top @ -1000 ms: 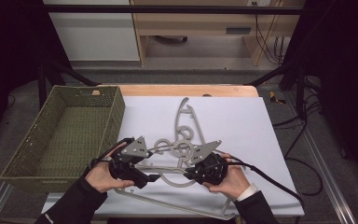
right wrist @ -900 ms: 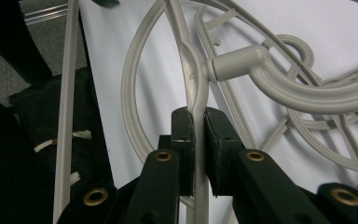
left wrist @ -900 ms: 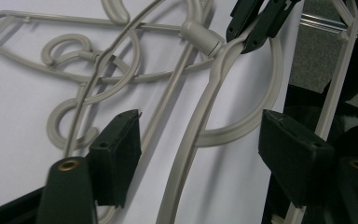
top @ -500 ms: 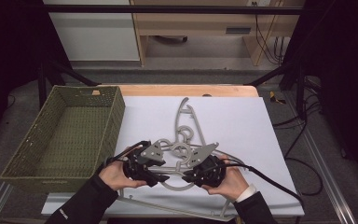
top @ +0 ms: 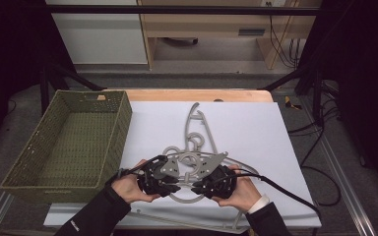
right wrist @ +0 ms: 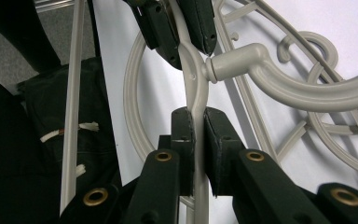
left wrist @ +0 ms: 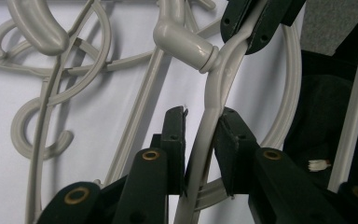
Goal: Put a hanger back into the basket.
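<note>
Item: grey hanger (top: pixel 195 196), long axis across the tabletop (top: pixel 256 128), right of the basket (top: pixel 74 142). Left tool (left wrist: pixel 200 135) and right tool (right wrist: pixel 196 135) each clamp its bar either side of the hook, equally near.

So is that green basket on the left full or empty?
Empty. In the high view the green basket shows only its bare woven floor and walls; the grey hangers all lie outside it on the white sheet.
</note>
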Demonstrator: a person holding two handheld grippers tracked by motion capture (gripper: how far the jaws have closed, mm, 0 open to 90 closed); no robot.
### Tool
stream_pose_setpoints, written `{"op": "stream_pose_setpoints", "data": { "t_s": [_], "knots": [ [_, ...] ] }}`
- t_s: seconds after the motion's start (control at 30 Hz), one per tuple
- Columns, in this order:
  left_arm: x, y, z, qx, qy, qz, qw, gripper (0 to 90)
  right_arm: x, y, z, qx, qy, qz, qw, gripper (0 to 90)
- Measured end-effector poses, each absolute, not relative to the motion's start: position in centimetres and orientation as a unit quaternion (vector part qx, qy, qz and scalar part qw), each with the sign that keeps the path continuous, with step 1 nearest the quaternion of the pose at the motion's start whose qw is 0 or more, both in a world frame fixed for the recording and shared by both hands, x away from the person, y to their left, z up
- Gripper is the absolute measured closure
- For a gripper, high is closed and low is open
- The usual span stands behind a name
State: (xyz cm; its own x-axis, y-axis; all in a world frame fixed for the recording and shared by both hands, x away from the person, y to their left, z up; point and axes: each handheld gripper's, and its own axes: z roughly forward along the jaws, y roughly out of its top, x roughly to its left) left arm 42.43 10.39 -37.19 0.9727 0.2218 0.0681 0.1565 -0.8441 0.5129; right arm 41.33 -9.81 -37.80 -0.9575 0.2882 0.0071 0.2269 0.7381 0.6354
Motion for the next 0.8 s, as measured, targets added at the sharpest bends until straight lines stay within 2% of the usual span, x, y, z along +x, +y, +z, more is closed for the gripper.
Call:
{"op": "stream_pose_setpoints", "data": {
  "t_s": [0.6,0.8],
  "knots": [
    [42.0,10.4,-37.9,0.958,0.082,0.072,0.265,76.9,41.4,-9.7,-38.1,0.131,0.936,0.324,0.047,83.0],
    [41.4,10.1,-37.9,0.962,0.058,0.075,0.257,82.1,41.4,-9.7,-38.2,0.126,0.939,0.317,0.053,79.1]
  ]
}}
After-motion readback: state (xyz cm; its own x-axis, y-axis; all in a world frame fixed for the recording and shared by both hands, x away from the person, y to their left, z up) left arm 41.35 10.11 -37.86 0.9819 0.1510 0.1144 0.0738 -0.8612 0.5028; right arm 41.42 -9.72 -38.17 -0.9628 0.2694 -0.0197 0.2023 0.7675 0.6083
